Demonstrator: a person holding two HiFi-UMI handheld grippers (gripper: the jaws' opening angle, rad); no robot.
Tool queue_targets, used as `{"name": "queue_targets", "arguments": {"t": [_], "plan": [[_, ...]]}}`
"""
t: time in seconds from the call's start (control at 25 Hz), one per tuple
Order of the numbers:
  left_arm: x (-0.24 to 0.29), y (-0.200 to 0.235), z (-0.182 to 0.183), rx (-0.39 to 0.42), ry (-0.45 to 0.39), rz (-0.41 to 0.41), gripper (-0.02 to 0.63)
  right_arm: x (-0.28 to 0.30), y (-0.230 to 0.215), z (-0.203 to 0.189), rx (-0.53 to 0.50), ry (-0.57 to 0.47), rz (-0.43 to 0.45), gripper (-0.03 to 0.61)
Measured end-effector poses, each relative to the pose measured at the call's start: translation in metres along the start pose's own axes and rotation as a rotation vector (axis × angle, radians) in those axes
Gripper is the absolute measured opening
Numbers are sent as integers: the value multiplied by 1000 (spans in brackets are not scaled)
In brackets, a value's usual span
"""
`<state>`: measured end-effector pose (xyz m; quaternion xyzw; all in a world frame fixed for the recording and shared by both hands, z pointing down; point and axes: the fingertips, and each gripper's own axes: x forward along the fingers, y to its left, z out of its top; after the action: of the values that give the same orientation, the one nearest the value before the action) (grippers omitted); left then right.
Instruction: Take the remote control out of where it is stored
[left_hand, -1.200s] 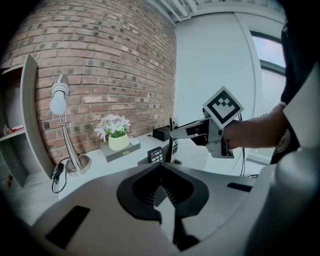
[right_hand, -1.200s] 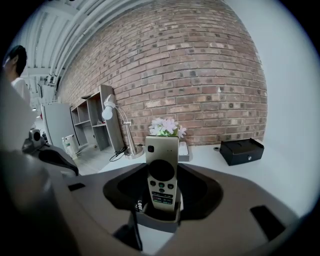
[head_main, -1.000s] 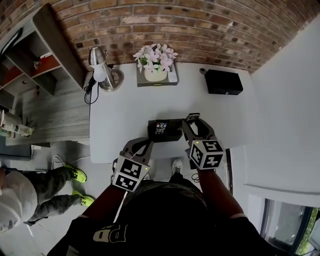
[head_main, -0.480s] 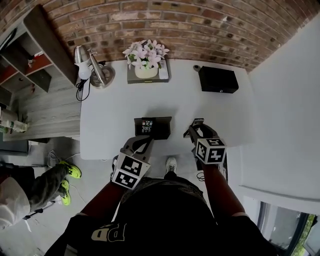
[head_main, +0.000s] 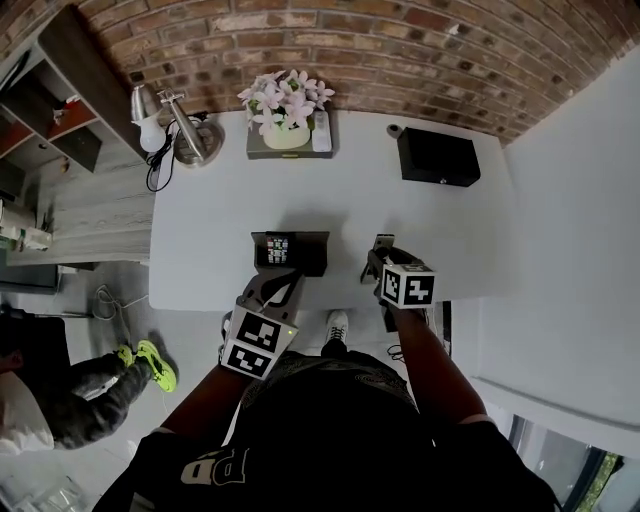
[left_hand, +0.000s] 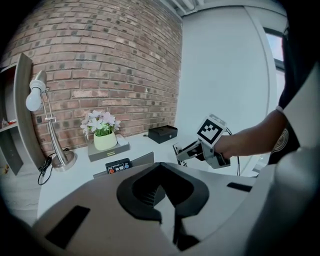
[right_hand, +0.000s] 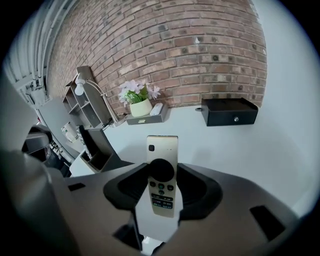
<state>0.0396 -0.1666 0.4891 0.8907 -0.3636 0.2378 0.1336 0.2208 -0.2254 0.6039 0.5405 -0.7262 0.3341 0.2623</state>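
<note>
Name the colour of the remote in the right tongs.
Remote: pale silver, black buttons; clearest in the right gripper view.

Head view: above the near edge of the surface, facing steeply down.
Left tool view: low, close, facing far and right.
Right tool view: low, close, facing far and left.
Shared by all: holder, flowerpot, black box, brick wall.

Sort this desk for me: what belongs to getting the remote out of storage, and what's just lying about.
Job: silver remote, clamped in the right hand-held gripper; dark holder; left hand-held gripper near it.
Lying about: black remote in the holder; desk lamp; potted flowers; black box.
</note>
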Motion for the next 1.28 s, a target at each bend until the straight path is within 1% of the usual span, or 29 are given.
{"name": "queue_targets", "arguments": {"t": [0.28,0.44,0.6,0.72,0.84,1.04,1.16,1.28], "plan": [[11,-1,0,-36,9,49,6,41,-13,7,61,62,53,186],[15,0,0,-56,22,72,6,68,-20,2,109,126,86,184],[20,-4,-1,-73,29,87,6,90,-27,-7,122,175,100,183],[21,-6,-2,-90,29,93,6,97,-31,-13,174,194,111,182],[20,-2,-5,-103,37,105,6,100,-34,-14,217,203,115,183],[18,6,-7,-108,38,118,6,101,-38,-11,185,189,97,184],[17,6,-6,-102,34,110,6,97,-38,-7,173,170,99,184],[15,4,-3,-89,28,92,6,88,-36,-3,183,145,103,184]]}}
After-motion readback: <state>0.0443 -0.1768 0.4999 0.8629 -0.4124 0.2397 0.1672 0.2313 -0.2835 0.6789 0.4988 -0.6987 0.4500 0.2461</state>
